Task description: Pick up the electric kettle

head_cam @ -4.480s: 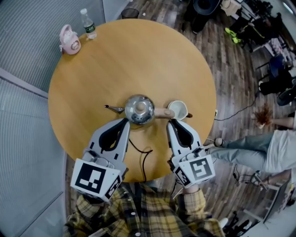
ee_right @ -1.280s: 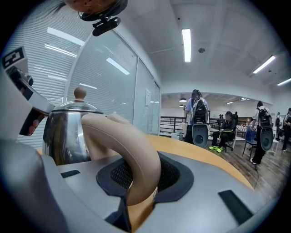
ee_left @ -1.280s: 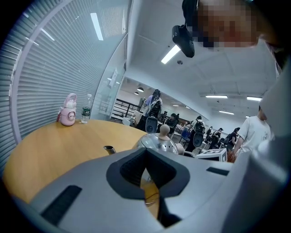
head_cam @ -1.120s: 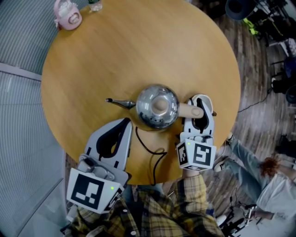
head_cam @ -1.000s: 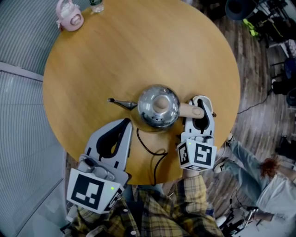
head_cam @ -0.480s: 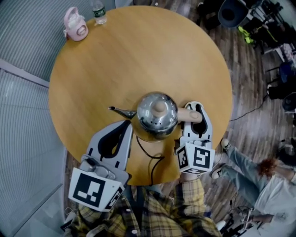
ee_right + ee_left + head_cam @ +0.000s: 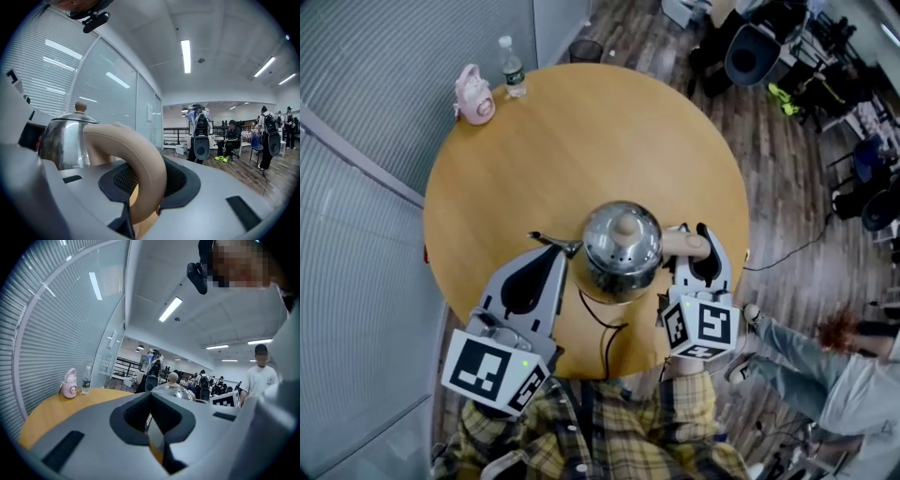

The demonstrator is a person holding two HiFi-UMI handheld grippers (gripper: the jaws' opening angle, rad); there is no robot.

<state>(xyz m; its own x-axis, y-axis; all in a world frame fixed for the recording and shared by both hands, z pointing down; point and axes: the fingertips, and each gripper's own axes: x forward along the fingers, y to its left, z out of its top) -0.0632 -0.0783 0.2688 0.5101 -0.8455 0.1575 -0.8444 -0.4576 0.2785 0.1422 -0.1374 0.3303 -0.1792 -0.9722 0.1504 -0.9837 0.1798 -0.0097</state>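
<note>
The right gripper (image 7: 701, 236) pinches the kettle (image 7: 622, 246) by its handle (image 7: 682, 245), left gripper (image 7: 558, 255) pressed together empty; lifting wants a firm, level hold.

The right gripper (image 7: 701, 246) is held out in front of the body, pointed forward and about level, with its jaws clamped on the handle (image 7: 143, 164). The left gripper (image 7: 560, 253) is held alongside, apart from it and angled slightly inward. Its jaws are drawn together, and nothing is gripped between them.
</note>
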